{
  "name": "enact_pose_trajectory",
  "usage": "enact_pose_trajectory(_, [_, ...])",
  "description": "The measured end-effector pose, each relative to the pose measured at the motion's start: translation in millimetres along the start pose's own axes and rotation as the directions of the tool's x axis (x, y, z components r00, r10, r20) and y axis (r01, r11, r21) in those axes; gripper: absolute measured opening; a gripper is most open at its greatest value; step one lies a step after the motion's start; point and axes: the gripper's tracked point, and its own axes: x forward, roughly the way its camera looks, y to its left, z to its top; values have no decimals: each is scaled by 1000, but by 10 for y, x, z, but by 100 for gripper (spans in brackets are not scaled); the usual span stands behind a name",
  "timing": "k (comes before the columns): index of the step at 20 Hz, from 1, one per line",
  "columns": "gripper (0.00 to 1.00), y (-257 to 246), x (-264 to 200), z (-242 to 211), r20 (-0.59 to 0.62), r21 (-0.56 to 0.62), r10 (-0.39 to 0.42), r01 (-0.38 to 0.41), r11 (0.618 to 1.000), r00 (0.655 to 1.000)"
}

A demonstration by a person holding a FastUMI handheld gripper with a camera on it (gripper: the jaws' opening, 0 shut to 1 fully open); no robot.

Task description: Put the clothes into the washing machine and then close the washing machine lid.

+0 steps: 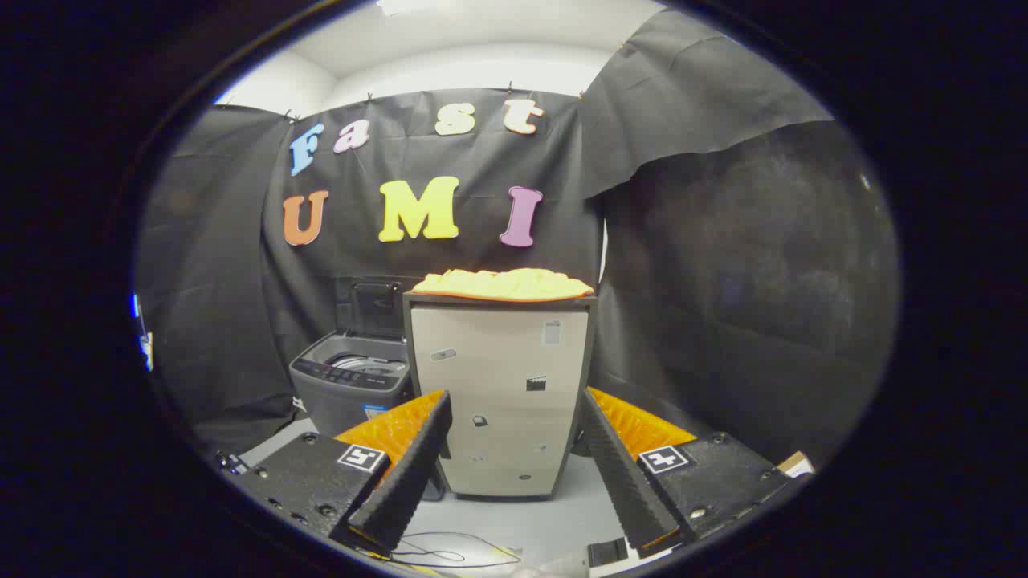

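Nearest the camera, the gripper [514,409] is held level above the floor with its two fingers [405,482] spread wide apart and nothing between them — they grip no object. Each finger base carries a square black-and-white marker.

On the pale floor [578,490] just below the fingers lies a loose thin cable [438,552], with a small dark object beside the right finger's base; what that object is cannot be told.

Ahead, framed between the two fingers, stands a tall light-coloured cabinet [502,393] with a dark top edge and dark side trim. Its front panel bears several small stickers or marks, too small to make out. The cabinet sits upright on the floor, apart from the fingertips.

On top of the cabinet lie the clothes [504,283] — a flat, rumpled yellow pile with an orange edge along its underside, spanning most of the cabinet's top.

To the left of the cabinet and slightly behind it, just beside its left flank, stands the washing machine [353,381], a grey top-loader. Its lid [373,307] is raised upright at the back, leaving the drum opening exposed; a control strip runs along its front rim.

Behind everything hangs the black cloth wall [723,265], with a white ceiling above it.
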Motion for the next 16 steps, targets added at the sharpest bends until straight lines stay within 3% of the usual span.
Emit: enact_pose_trajectory(16, [100, 56, 30, -17, -23, 1, -32, 32, 999, 999])
